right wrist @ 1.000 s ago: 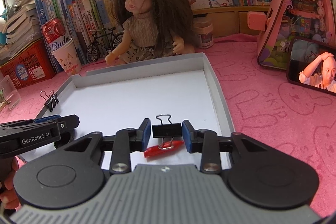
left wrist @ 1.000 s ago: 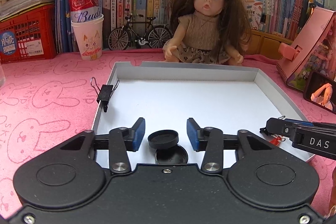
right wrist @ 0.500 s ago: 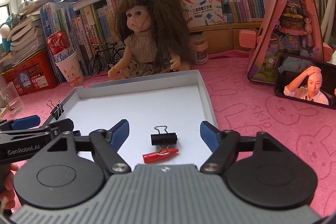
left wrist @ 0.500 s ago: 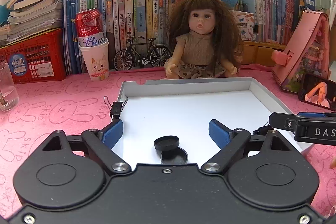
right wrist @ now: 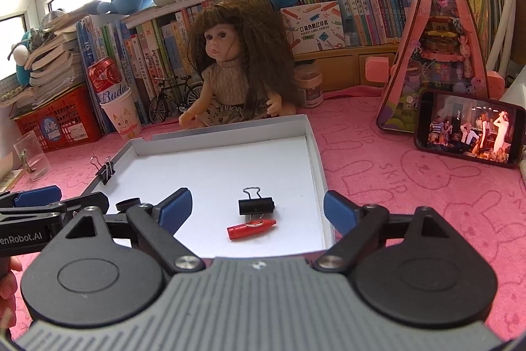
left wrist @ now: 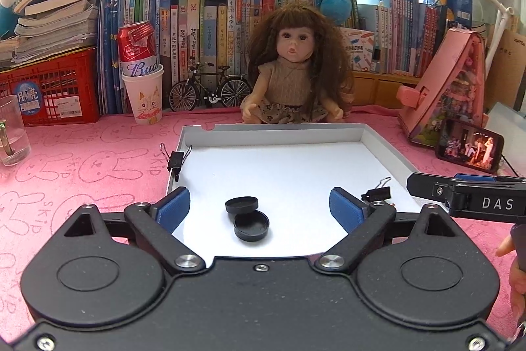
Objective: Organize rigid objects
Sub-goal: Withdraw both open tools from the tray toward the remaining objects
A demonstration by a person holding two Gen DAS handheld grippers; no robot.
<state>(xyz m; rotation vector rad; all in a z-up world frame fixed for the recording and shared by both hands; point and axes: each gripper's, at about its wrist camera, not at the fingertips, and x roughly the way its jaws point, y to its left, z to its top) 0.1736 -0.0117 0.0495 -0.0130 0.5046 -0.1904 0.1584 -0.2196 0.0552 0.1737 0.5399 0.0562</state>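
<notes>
A shallow white tray (left wrist: 279, 134) lies on the pink cloth. Two black round caps (left wrist: 247, 219) rest in its near left part, one leaning on the other. My left gripper (left wrist: 259, 203) hovers just short of them; its jaws are opening, and no pad touches the caps. A black binder clip (right wrist: 256, 205) and a red tube-shaped piece (right wrist: 251, 227) lie near the tray's right wall (right wrist: 317, 166). Above them my right gripper (right wrist: 257, 209) is opening too, its pads clear of both. Another binder clip (left wrist: 176, 158) sits on the tray's left rim.
A doll (left wrist: 296, 71) sits behind the tray. A paper cup with a red can (left wrist: 144, 97) and a model bicycle (left wrist: 210, 87) stand at back left, a glass (left wrist: 11, 134) far left. A pink toy house (left wrist: 450, 87) and a phone (left wrist: 468, 145) are at right.
Both grippers went from nearly shut around their items to wide open, and both drew back and up. The caps, the binder clip and the red piece stayed lying in the tray.
</notes>
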